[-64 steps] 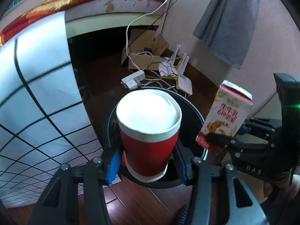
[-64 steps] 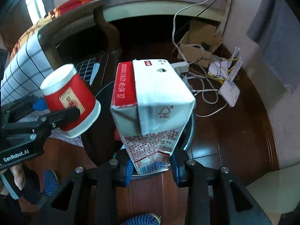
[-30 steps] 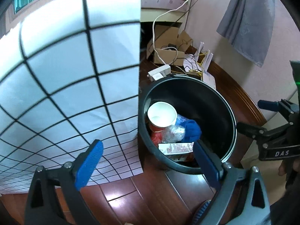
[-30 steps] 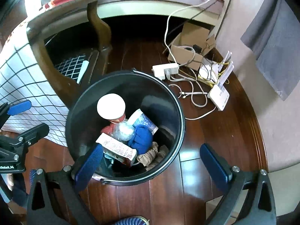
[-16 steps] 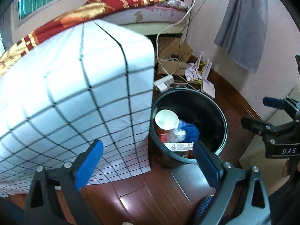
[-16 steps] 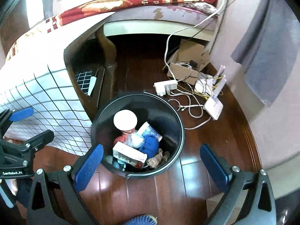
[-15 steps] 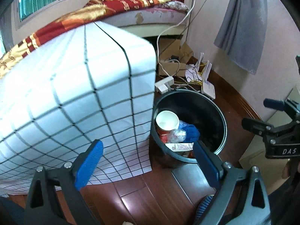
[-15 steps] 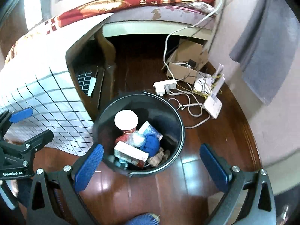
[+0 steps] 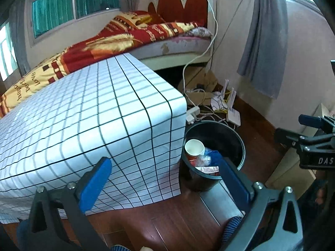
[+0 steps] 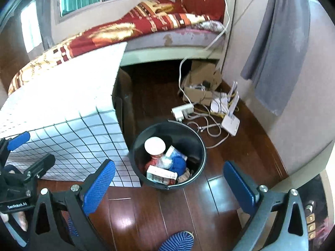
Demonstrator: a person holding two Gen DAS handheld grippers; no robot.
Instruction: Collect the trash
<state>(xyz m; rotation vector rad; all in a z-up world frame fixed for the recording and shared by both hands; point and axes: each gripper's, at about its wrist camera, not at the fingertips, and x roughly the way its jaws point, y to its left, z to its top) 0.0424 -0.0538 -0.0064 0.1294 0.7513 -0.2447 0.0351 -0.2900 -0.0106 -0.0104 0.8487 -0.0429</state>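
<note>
The trash sat inside the black bin on the wooden floor, just beside the checked-cloth surface: a red paper cup upright with its white mouth up, a flattened carton lying on its side, and a blue cloth. Both the left hand-held gripper and right hand-held gripper were held above it, jaws wide and empty. Judged: the drop looked complete; best to scan the surface and floor for leftovers before lowering either gripper.
</note>
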